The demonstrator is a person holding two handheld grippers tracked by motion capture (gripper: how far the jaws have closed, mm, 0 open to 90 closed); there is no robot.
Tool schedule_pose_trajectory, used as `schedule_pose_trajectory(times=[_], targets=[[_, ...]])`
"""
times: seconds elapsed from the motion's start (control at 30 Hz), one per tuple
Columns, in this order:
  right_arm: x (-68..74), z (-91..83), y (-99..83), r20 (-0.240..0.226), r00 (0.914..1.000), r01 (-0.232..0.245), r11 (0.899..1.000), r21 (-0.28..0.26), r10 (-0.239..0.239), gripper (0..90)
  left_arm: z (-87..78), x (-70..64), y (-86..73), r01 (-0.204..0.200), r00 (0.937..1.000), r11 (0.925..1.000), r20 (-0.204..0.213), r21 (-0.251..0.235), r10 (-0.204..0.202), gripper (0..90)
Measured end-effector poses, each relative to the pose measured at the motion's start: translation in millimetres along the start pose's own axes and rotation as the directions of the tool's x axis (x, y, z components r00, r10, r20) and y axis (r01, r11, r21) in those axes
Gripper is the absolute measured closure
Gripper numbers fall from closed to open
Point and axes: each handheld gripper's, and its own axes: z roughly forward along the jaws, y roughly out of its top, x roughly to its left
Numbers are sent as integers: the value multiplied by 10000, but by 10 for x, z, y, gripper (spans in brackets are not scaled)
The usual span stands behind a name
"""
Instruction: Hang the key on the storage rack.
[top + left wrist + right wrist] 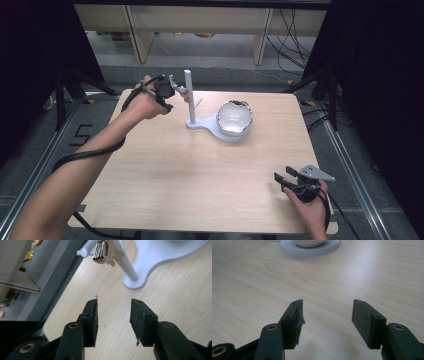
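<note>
The left gripper [113, 312] hangs over the wooden table [175, 305] with its two black jaws apart and nothing between them. Ahead, a bunch of keys [106, 252] hangs on a peg of the white stand [150, 260], beside its upright post [127, 265]

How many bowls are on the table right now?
1. The bowl sits on the round end of the white stand base, right of the upright post with its hanging keys.

Overhead camera, two low table-level close-ups
</note>
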Motion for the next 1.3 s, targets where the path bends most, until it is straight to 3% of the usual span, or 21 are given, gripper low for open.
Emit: schedule_pose_trajectory(times=[0.2,0.27,0.57,0.6,0.7,0.73,0.83,0.9,0.93,1.0,1.03,1.1,1.13,1.2,1.27,1.3], targets=[[8,-7,-2,-48,9998,-183,9998,50,183,432,-59,-99,-185,571,9979,9959,354,-696,-548,478],[10,-11,-1,-43,9997,-235,9997,120,235,432,-67,-153,-260,850,9954,9909,520,-1047,-799,462],[12,-16,-2,-14,9996,-272,9996,94,272,432,-68,-355,-544,1195,9909,9786,817,-1673,-1070,405],[34,-24,-3,-23,9985,-552,9983,187,553,432,-60,-406,-635,1431,9877,9729,892,-1814,-1287,398],[30,-16,-6,-25,9987,-514,9986,79,514,432,-58,-444,-730,1610,9853,9678,877,-1935,-1464,381],[29,-22,-4,-25,9987,-507,9986,146,507,432,-53,-482,-828,1906,9803,9588,929,-2105,-1745,373],[24,-20,-4,-8,9991,-418,9991,112,418,432,-57,-501,-924,1932,9802,9572,858,-2155,-1785,361],[48,-26,-5,30,9980,-624,9979,193,624,432,-51,-531,-1029,1935,9807,9528,756,-2340,-1806,356],[41,-21,-5,29,9988,-499,9987,96,499,432,-49,-580,-1117,2202,9751,9453,794,-2405,-2070,349],[42,-22,-5,32,9987,-511,9986,104,510,432,-32,-636,-1222,2290,9733,9386,750,-2579,-2169,343],[41,-21,-5,40,9987,-500,9987,92,500,432,-32,-659,-1276,2251,9742,9413,719,-2515,-2138,340],[42,-22,-5,34,9987,-512,9986,100,511,432,3,-725,-1401,2458,9692,9312,803,-2693,-2326,333],[43,-22,-5,28,9986,-519,9986,105,519,432,12,-736,-1462,2356,9719,9305,714,-2804,-2245,333],[49,-26,-4,31,9983,-576,9982,178,575,432,50,-793,-1599,2727,9621,9117,805,-3073,-2606,332],[45,-19,-5,7,9987,-501,9987,70,501,432,91,-849,-1738,3002,9537,8980,822,-3216,-2894,333],[42,-15,-6,19,9990,-442,9990,51,442,433,114,-876,-1802,3080,9511,8955,802,-3213,-2984,332]])
